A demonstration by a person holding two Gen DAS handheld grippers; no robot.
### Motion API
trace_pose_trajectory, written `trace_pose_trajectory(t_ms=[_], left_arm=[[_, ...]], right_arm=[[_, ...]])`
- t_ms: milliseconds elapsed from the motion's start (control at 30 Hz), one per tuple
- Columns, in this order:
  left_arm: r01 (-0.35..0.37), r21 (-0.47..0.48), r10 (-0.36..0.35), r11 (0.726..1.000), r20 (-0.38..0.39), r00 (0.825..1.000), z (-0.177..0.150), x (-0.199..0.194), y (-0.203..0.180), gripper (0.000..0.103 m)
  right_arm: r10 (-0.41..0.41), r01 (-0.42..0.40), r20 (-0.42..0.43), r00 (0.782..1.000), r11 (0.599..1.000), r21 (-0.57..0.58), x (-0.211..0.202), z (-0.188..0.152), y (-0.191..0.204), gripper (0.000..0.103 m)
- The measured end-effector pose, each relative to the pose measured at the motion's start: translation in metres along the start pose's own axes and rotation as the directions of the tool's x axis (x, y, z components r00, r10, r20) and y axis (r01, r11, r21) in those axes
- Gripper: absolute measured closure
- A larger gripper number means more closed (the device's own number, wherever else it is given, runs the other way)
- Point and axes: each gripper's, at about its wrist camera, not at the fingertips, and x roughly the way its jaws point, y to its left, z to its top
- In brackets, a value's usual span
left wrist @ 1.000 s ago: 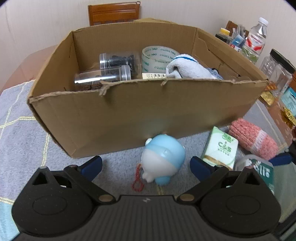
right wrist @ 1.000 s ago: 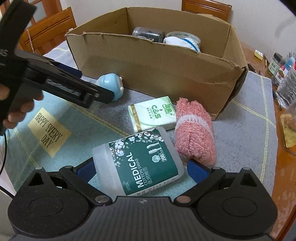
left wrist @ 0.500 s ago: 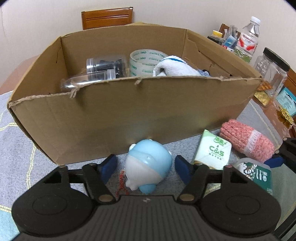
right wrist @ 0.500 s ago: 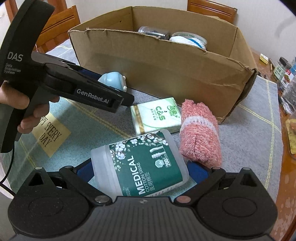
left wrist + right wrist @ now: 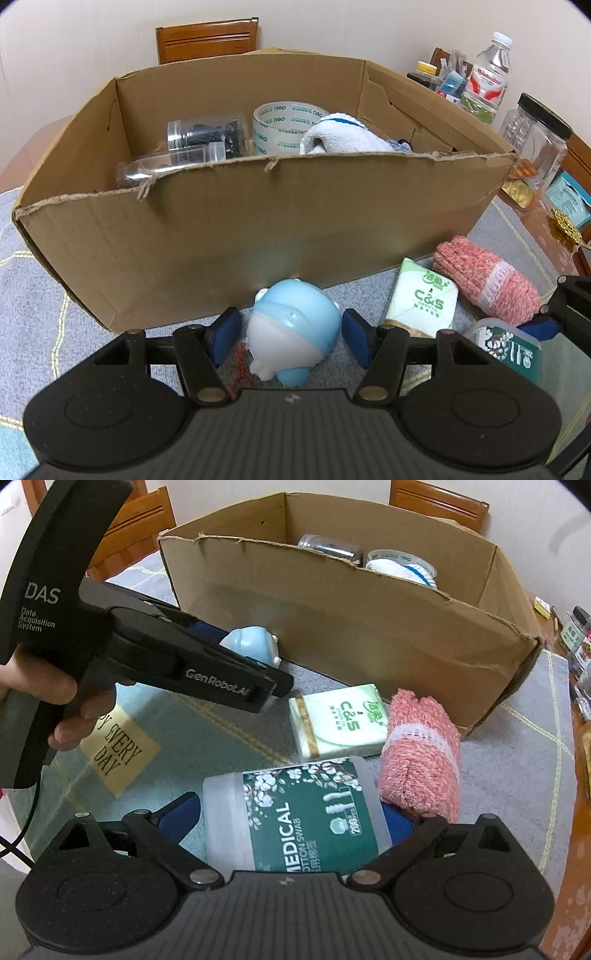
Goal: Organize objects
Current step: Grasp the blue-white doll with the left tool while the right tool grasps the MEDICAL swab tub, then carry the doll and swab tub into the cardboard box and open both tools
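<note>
Left tool (image 5: 291, 334) low over the counter (image 5: 40, 295), blue pads (image 5: 225, 332) either side of the blue-and-white toy (image 5: 293, 332), small gaps visible both sides, so spread apart and not clamped yet. Toy lying on its side on the grey mat, just in front of the cardboard box (image 5: 221, 236) near wall, red cord (image 5: 240, 365) trailing off its left side. Right tool (image 5: 291, 823) straddling the cotton swab tub (image 5: 295, 812), which lies on its side with the green "MEDICAL" label up; pads right at the tub's ends, contact not resolvable, so clamped or apart: cannot tell. Same tub seen in left view at lower right (image 5: 511, 349), with a right-tool pad beside it. Tissue pack (image 5: 338, 720) flat on the mat between toy and tub, touching or nearly touching the pink knitted roll (image 5: 421, 753) on its right. Roll lies close to the box's front corner. Inside the box: two clear jars (image 5: 207, 136) on their sides at left, tape roll (image 5: 286, 125) in the middle, white cloth with blue trim (image 5: 343, 138) leaning against the tape. Left tool body also visible in right view (image 5: 207, 672), gripped by a hand (image 5: 48, 686), covering part of the toy (image 5: 251, 646). Bottles and a clear jar (image 5: 535, 136) standing on the counter right of the box.
</note>
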Motion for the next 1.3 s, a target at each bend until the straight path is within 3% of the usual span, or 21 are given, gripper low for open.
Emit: trace_pose_trajectory(t_ms=[167, 533, 733, 1033, 1300], left_arm=[[-0.007, 0.01, 0.007, 1.0, 0.0, 1.0, -0.002, -0.003, 0.0, 0.05], [-0.006, 0.043, 0.007, 0.999, -0.017, 1.0, 0.0, -0.018, 0.005, 0.052], [0.005, 0.082, -0.002, 0.997, -0.031, 1.0, 0.003, -0.041, 0.009, 0.052], [0.078, 0.175, -0.074, 0.982, -0.029, 0.997, 0.016, -0.087, 0.008, 0.052], [0.091, 0.167, -0.091, 0.982, -0.003, 0.996, 0.049, -0.105, 0.009, 0.052]], right_arm=[[-0.068, 0.067, -0.019, 0.998, 0.997, -0.045, 0.002, -0.005, 0.007, 0.011], [-0.082, 0.081, -0.026, 0.996, 0.997, -0.008, -0.011, -0.003, 0.009, 0.016], [-0.052, 0.054, -0.043, 0.998, 0.996, 0.064, -0.015, 0.002, 0.005, 0.016], [-0.008, 0.013, -0.039, 0.999, 0.989, 0.144, -0.035, 0.012, -0.006, 0.016], [-0.014, 0.012, 0.009, 1.0, 0.987, 0.16, -0.063, 0.031, -0.014, 0.016]])
